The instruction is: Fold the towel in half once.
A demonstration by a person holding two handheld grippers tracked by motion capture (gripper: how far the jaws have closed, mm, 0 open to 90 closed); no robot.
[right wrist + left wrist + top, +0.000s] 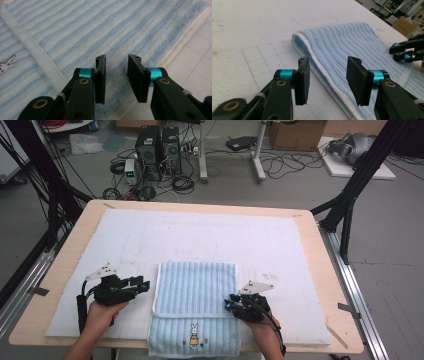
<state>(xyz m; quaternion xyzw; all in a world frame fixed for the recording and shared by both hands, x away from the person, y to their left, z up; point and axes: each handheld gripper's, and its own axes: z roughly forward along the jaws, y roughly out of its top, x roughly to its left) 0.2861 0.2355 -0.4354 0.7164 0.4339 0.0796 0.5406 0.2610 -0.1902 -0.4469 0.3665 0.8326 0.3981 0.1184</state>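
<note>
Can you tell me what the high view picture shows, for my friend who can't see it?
A folded blue striped towel with a little bunny picture lies on a white mat on a wooden table. A person's hands hold the left gripper just left of the towel and the right gripper at its right edge, both open.

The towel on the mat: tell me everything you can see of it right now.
The towel is light blue terry cloth with paler ribbed stripes and a white hem. It lies flat on the white mat, folded over once, the upper layer ending in a white edge across it. Below that edge a small rabbit picture shows, and the near end hangs over the table edge. The left claw stands open beside its left edge, the right claw open at its right edge; neither grips it.
</note>
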